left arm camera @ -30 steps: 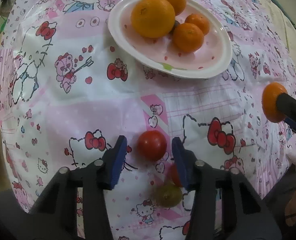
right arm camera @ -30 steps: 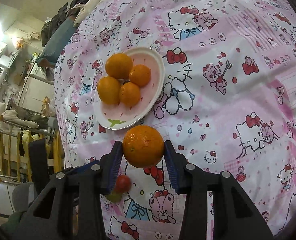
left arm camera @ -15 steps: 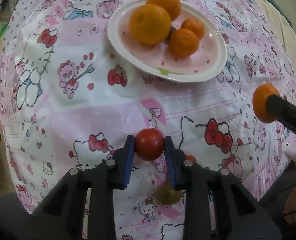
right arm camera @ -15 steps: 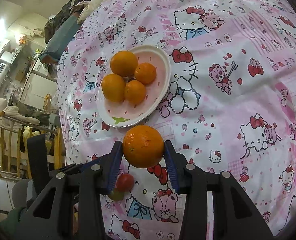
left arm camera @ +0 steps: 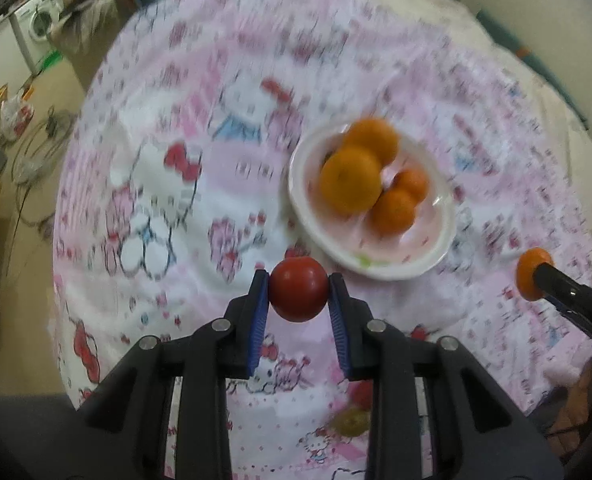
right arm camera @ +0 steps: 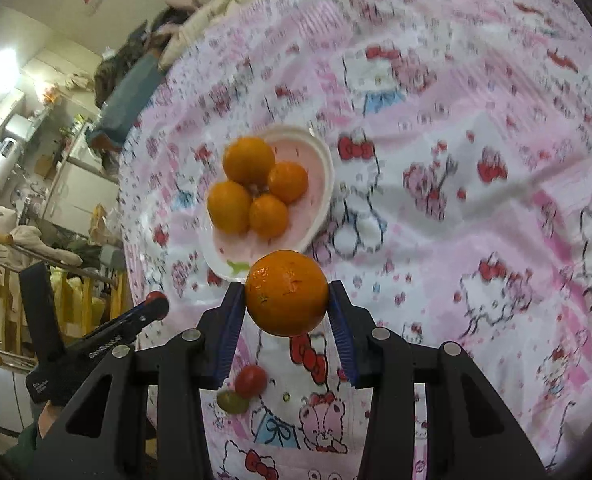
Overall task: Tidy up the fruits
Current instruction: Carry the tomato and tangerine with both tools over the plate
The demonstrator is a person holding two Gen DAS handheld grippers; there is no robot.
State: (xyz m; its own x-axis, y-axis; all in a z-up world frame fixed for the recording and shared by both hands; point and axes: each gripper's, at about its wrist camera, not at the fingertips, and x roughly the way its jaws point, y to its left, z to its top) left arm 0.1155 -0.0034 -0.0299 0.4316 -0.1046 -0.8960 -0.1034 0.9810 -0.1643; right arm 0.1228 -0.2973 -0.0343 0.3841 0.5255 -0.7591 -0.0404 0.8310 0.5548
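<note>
My left gripper (left arm camera: 298, 295) is shut on a red tomato (left arm camera: 298, 289) and holds it above the cloth, near the front of the white plate (left arm camera: 443, 248). The plate holds several oranges (left arm camera: 351, 185). My right gripper (right arm camera: 287, 299) is shut on a large orange (right arm camera: 287, 293), just in front of the plate (right arm camera: 323, 200); it shows at the right edge of the left wrist view (left arm camera: 532, 274). A small red tomato (right arm camera: 251, 380) and a green fruit (right arm camera: 232, 401) lie on the cloth below. The left gripper (right arm camera: 156, 304) appears at the left.
The round table wears a pink cartoon-cat cloth (left arm camera: 168, 184). A washing machine (left arm camera: 36, 24) and clutter stand on the floor to the left. Shelves and a drying rack (right arm camera: 24, 240) stand beyond the table edge.
My left gripper closed on the red tomato, lifted it off the cloth and swung up; the view is blurred. My right gripper still holds the orange near the plate.
</note>
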